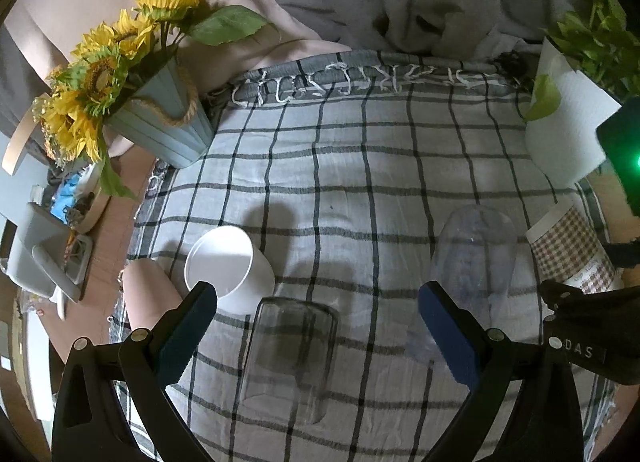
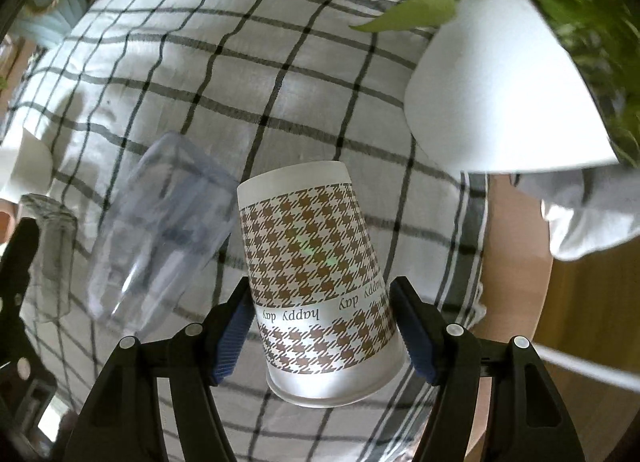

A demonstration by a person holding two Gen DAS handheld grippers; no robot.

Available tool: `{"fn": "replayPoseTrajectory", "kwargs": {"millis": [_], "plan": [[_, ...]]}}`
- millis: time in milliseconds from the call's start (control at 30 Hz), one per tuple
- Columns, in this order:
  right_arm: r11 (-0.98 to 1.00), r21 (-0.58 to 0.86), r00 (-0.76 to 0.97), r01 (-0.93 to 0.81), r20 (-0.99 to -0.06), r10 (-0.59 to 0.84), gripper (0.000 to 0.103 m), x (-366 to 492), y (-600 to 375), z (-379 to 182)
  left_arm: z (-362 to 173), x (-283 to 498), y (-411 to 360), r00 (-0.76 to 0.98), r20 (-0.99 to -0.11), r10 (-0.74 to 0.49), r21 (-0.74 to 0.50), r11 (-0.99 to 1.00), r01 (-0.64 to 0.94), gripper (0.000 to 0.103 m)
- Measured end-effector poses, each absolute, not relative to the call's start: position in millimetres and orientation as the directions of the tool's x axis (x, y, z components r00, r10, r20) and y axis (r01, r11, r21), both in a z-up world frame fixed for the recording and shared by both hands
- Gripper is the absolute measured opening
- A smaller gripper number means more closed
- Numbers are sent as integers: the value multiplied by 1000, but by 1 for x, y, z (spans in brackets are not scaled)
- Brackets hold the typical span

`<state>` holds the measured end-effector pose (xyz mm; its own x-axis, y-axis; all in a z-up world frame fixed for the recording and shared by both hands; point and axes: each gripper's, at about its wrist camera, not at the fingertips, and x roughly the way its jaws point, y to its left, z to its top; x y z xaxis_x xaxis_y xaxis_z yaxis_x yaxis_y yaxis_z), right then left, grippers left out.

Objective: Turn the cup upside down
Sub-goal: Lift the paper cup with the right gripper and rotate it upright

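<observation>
The right claw (image 2: 322,326) pinches the patterned paper cup (image 2: 316,274) by its sides, lettering inverted, apparently to set it rim-down; the left claw (image 1: 318,316) hangs spread, empty.

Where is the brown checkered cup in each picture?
Left wrist view: the checkered cup is at the far right edge, partly hidden.
Right wrist view: the same cup is in the lower middle, inside the right gripper.
Shared landmark: the clear plastic cup beside it.
</observation>
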<state>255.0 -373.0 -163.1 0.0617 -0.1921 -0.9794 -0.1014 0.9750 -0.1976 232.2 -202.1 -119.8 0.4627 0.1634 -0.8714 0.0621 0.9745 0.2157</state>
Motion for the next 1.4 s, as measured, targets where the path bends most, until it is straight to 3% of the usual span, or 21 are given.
{"fn": "replayPoseTrajectory", "kwargs": {"millis": [333, 633, 1400], "plan": [[982, -186, 139, 23, -972, -187, 68, 204, -358, -142, -103, 204, -178, 462, -881, 100, 183, 974, 137, 103], [989, -65, 218, 133, -971, -93, 68, 154, -311, -119, -96, 175, -128, 470, -874, 120, 201, 971, 127, 103], [961, 128, 204, 245, -976, 78, 68, 91, -217, -173, -140, 140, -30, 320, -937, 143, 184, 977, 103, 103]]}}
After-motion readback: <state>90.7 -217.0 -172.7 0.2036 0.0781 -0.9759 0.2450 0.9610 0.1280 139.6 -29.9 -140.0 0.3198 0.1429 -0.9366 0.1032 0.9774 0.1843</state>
